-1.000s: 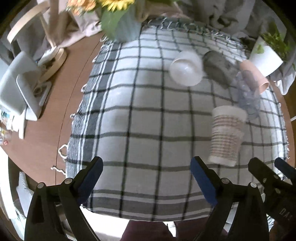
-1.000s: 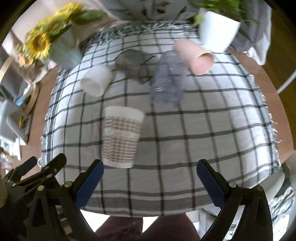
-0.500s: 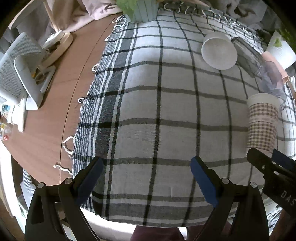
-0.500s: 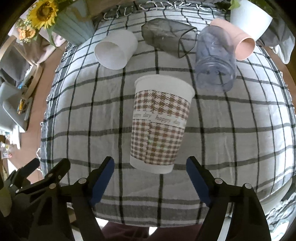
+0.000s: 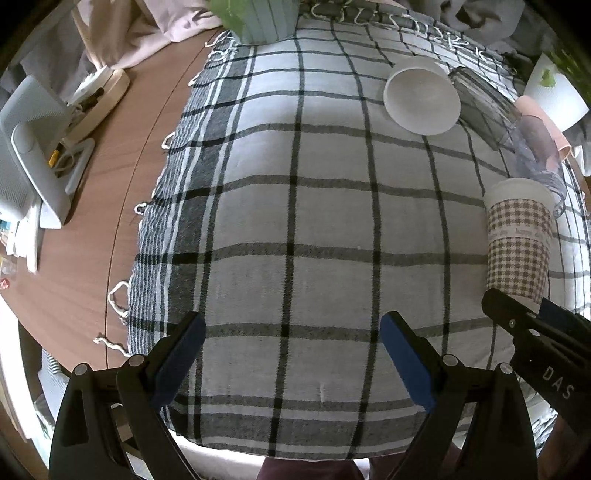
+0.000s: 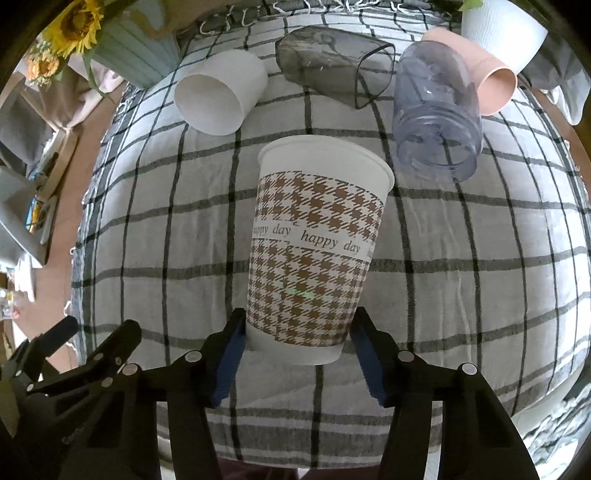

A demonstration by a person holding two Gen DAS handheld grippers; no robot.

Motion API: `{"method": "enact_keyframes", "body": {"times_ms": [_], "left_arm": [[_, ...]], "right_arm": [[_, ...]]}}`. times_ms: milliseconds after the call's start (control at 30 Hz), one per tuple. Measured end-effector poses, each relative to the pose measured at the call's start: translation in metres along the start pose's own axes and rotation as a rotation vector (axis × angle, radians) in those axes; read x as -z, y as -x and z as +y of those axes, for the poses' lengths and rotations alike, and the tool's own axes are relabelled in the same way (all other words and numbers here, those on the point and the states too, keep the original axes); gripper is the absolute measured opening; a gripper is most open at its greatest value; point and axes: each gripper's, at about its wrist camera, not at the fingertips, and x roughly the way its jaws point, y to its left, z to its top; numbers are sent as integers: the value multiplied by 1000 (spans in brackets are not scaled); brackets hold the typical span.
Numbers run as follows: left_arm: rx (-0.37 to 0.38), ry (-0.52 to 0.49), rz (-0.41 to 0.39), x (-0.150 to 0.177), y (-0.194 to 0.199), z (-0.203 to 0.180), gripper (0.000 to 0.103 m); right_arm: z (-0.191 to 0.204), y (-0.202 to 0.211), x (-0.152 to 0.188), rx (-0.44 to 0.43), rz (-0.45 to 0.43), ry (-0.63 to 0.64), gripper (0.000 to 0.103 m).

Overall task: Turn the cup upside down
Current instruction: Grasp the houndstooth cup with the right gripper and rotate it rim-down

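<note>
A paper cup (image 6: 314, 251) with a brown houndstooth pattern and "happy day" print stands upright on the checked cloth (image 6: 461, 277). My right gripper (image 6: 297, 343) has its jaws closed in on both sides of the cup's lower part, touching it. The cup also shows at the right of the left wrist view (image 5: 519, 240). My left gripper (image 5: 291, 350) is open and empty over the near part of the cloth, left of the cup.
Behind the cup lie a white paper cup (image 6: 221, 96), a smoky square glass (image 6: 332, 66), a clear jar (image 6: 436, 110) and a pink cup (image 6: 487, 81). A flower vase (image 6: 129, 48), a white plant pot (image 6: 498, 29) and a white fan (image 5: 29, 147) stand around.
My right gripper moved forward onto the houndstooth cup and its jaws narrowed onto the cup's base. My left gripper stayed open and shifted little.
</note>
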Motion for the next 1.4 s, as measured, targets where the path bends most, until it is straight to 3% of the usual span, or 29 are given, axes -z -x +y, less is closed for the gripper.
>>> {"method": "enact_keyframes", "body": {"times_ms": [300, 667, 1033, 1300, 1400], "left_arm": [[20, -6, -40, -1, 15, -11, 97], [36, 27, -74, -10, 27, -2, 97], [38, 52, -84, -13, 29, 5, 97], [46, 67, -93, -20, 30, 8, 97], [40, 76, -96, -22, 29, 10, 97]], "right_arm": [[-16, 42, 9, -12, -50, 14, 56], [-18, 70, -9, -23, -114, 18, 55], [-16, 78, -23, -46, -24, 6, 55], [-17, 60, -28, -64, 96, -11, 55], [-15, 58, -33, -56, 85, -4, 55]]}}
